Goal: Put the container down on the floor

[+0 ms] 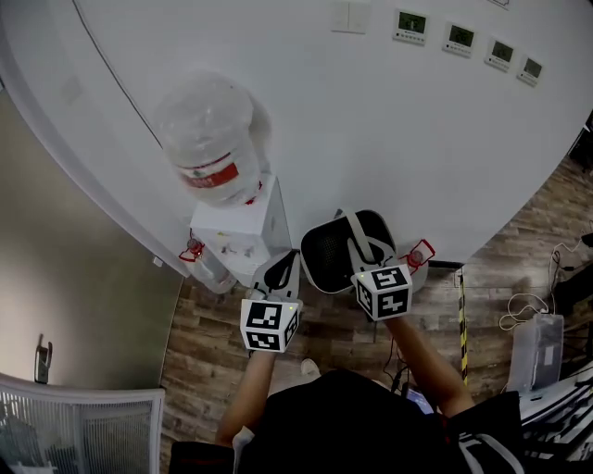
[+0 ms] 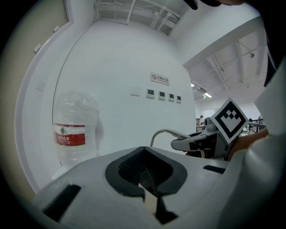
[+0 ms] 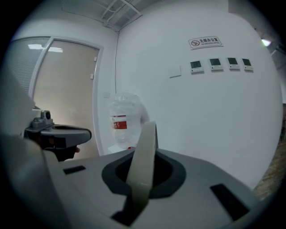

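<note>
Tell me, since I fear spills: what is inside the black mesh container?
Only dark mesh shows inside the container; no contents in the visible part. Its handle and the right gripper cover the right side, so that part cannot be checked.

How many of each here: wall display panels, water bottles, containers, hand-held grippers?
wall display panels: 4
water bottle: 1
container: 1
left hand-held gripper plus right hand-held gripper: 2
Total: 8

I saw a water bottle atop a white dispenser left of centre, four wall panels upper right.
</note>
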Demonstrator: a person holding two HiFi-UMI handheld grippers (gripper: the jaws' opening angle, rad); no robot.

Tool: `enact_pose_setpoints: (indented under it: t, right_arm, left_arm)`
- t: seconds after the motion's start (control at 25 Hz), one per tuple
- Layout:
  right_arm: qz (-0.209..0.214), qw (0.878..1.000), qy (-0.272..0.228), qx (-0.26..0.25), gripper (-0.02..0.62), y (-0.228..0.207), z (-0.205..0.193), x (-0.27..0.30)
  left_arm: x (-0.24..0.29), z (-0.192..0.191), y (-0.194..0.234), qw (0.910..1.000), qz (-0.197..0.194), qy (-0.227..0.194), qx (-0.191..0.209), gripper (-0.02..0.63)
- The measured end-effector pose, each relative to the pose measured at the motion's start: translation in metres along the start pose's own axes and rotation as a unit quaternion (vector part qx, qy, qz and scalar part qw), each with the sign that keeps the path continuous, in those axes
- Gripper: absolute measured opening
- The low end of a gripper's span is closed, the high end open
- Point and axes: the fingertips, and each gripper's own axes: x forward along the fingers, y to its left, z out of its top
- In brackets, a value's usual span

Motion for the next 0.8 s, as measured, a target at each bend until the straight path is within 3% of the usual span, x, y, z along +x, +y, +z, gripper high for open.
enact_pose_setpoints:
  t: [0.4,0.8]
  right_arm:
    - [-0.017,1.000,0.004,0.015,0.032,0.015,0.003,0.038]
    - [-0.024,0.999,0.021,0.023,0.032,0.010,-0.013,0.044]
  left_arm:
    - [0.002,-0.010,0.050,0.9998,0.001,-0.001,-0.018,0.015]
    - [0.024,-0.032,0.034,0.9988,-0.028,0.012,-0.039,0.015]
